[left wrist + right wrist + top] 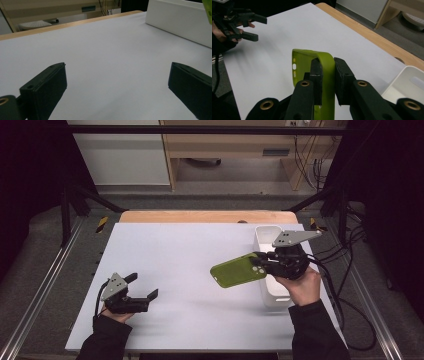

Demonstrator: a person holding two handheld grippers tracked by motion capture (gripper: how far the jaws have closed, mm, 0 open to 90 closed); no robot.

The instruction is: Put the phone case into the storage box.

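A green phone case (pixel 238 270) hangs above the white table (pixel 175 260), left of a white bin (pixel 270 265). My right gripper (pixel 260 262) is shut on its right end. In the right gripper view the two black pads (pixel 343 77) pinch the case's edge (pixel 325 67), and the case sticks out away from the camera. My left gripper (pixel 145 287) rests low over the table's front left, jaws wide apart with nothing between them. In the left gripper view its fingers (pixel 45 87) frame bare table, with the bin's wall (pixel 180 20) at the far right.
The white bin stands at the table's right side under the right hand. A wooden strip (pixel 207 216) runs along the far edge. Metal frame rails (pixel 45 285) flank the table. Cables (pixel 350 285) trail off to the right.
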